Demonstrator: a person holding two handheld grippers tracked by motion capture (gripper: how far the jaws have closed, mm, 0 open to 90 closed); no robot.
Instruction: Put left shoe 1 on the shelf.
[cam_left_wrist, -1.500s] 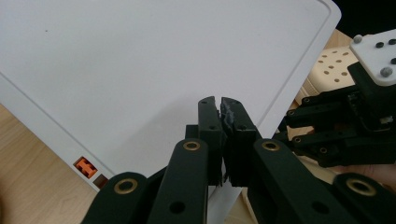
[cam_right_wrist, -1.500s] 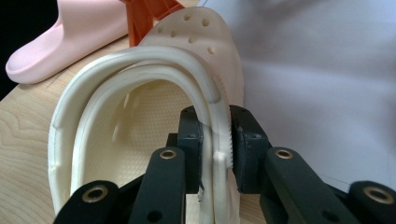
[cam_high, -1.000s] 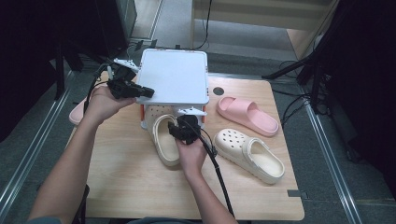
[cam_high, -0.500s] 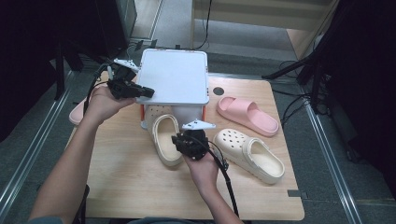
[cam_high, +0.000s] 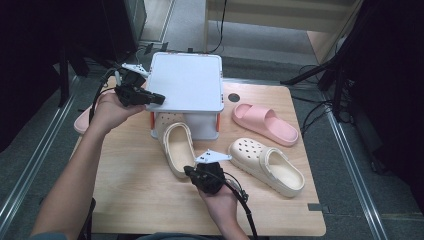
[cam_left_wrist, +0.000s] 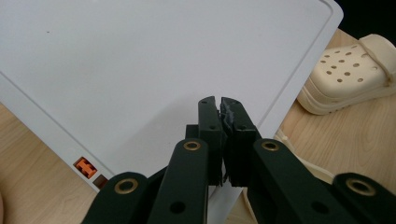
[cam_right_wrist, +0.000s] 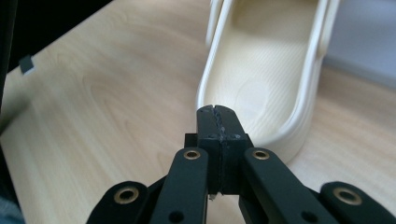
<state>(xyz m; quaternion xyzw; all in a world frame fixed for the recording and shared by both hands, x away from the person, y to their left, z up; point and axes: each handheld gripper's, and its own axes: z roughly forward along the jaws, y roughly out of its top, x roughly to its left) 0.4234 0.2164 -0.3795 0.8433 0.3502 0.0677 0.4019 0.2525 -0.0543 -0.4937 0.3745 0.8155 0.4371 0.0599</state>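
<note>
A white box (cam_high: 187, 126) stands at the back of the wooden table (cam_high: 130, 190). Its flat white lid (cam_high: 187, 82) is held up level above it. My left gripper (cam_high: 156, 99) is shut on the lid's front left edge; in the left gripper view the lid (cam_left_wrist: 140, 60) spreads out behind the closed jaws (cam_left_wrist: 219, 101). One cream clog (cam_high: 175, 145) lies with its toe under the lid and its heel toward me. My right gripper (cam_high: 191, 172) is shut and empty, just off that heel; up close, the clog (cam_right_wrist: 266, 79) lies right ahead of the shut jaw tips (cam_right_wrist: 217, 109).
A second cream clog (cam_high: 267, 165) lies on the table to the right, with a pink slide (cam_high: 265, 122) beyond it. Another pink slide (cam_high: 81, 124) sits at the left edge, partly hidden by the left hand. A small dark hole (cam_high: 233, 97) marks the tabletop.
My right gripper has drawn back toward me, from beside the clog's middle to just behind its heel. The left gripper and the raised lid have stayed put.
</note>
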